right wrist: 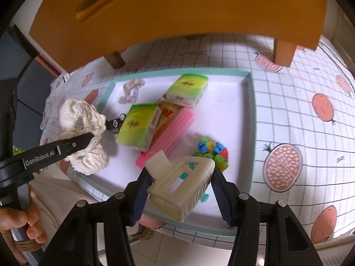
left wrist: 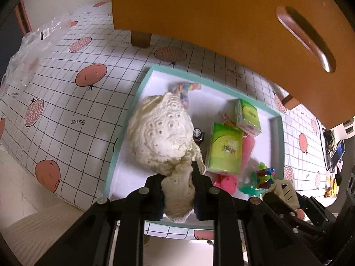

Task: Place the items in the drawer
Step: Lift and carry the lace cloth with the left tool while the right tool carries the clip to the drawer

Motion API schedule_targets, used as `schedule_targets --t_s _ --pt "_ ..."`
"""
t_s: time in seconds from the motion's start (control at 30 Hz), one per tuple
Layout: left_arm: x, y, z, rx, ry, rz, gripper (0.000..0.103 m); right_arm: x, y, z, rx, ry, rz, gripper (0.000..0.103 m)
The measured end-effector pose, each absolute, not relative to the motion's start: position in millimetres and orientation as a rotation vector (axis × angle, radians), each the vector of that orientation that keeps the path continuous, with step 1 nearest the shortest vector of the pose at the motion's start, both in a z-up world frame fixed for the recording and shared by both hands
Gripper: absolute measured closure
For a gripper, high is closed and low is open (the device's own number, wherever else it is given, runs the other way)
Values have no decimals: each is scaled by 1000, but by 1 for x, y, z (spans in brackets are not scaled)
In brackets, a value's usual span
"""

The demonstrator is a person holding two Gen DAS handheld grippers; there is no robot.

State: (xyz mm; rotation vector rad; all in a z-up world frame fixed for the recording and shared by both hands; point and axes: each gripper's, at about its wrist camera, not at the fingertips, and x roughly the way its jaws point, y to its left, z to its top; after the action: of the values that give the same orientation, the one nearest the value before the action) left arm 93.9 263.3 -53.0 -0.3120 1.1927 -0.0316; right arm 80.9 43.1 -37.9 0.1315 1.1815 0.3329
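My left gripper [left wrist: 178, 190] is shut on a cream knitted cloth [left wrist: 162, 130], which hangs bunched over the left part of the white tray [left wrist: 277, 137]. From the right wrist view the same cloth [right wrist: 83, 133] dangles from the left gripper's finger [right wrist: 73, 145]. My right gripper [right wrist: 179, 184] is shut on a cream plastic basket-like piece [right wrist: 179, 179], held above the tray's near edge [right wrist: 248, 119]. The orange drawer unit [left wrist: 210, 11] stands behind the tray on short legs, its front and handle [left wrist: 306, 40] overhead.
In the tray lie two green tissue packs [right wrist: 139, 126] [right wrist: 188, 88], a pink ribbed item [right wrist: 175, 128], colourful beads [right wrist: 213, 153], a rainbow band [right wrist: 131, 90] and a small toy car [right wrist: 115, 123]. A crumpled clear bag [left wrist: 33, 44] lies far left on the fruit-print tablecloth [left wrist: 66, 102].
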Motion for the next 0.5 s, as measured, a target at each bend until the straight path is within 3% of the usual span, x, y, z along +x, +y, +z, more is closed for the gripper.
schedule_targets --t_s 0.5 --pt "80 272 24 -382 1014 -71 83 71 30 47 140 1001 355 45"
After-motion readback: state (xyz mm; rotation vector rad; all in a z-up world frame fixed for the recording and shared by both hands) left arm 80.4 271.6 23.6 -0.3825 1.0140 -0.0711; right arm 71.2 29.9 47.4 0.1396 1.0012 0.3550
